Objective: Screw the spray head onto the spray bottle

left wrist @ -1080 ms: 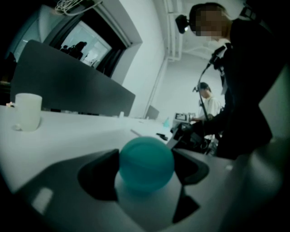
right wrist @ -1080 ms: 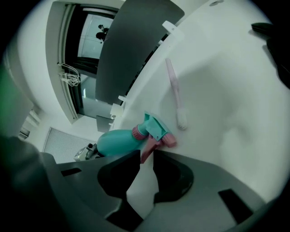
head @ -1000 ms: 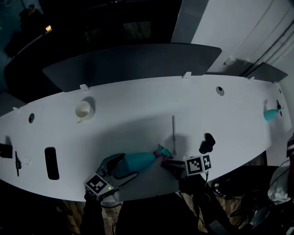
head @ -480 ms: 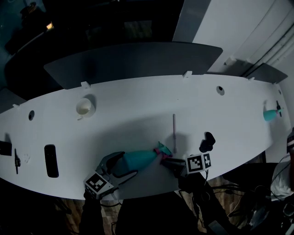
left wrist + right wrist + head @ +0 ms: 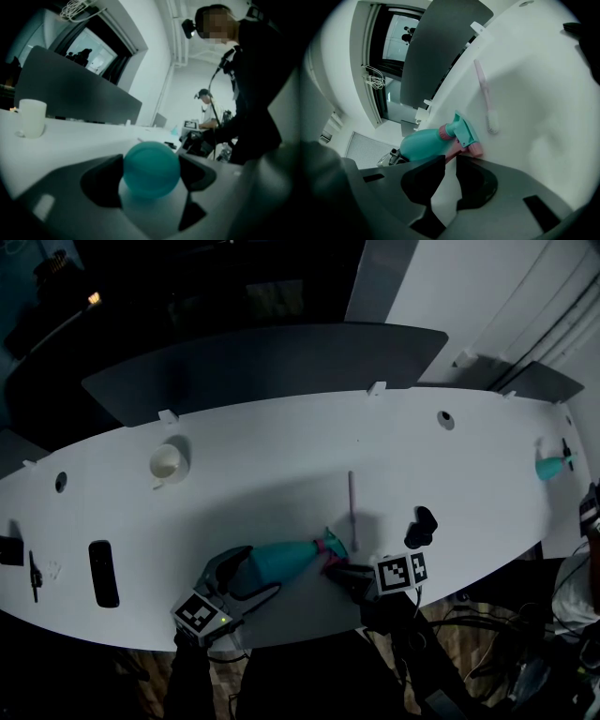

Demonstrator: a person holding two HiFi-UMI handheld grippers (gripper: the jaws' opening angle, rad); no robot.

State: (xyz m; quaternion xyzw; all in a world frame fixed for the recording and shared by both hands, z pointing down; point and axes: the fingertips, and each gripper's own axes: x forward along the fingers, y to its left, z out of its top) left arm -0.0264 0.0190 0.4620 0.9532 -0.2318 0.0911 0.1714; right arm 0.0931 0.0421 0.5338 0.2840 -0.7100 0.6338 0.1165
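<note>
**Teal spray bottle (image 5: 281, 562) lying on its side between two grippers**

Head view: the bottle lies flat near the front edge of the white table (image 5: 281, 456). Its long axis runs left to right. The left gripper (image 5: 262, 574) takes the fat base end. The spray head (image 5: 332, 544) points right, toward the right gripper (image 5: 339, 570), which meets it tip-on.

Left gripper view: the jaws stand wide and press on both sides of the round teal base — a firm hold.

Right gripper view: the jaws are nearly together, and the pink trigger (image 5: 458, 151) runs in between their tips; they appear to pinch it. The head sits on the neck at a pink collar (image 5: 440, 132). By my reading, any further turning falls to the right hand — about the bottle's long axis.
</note>
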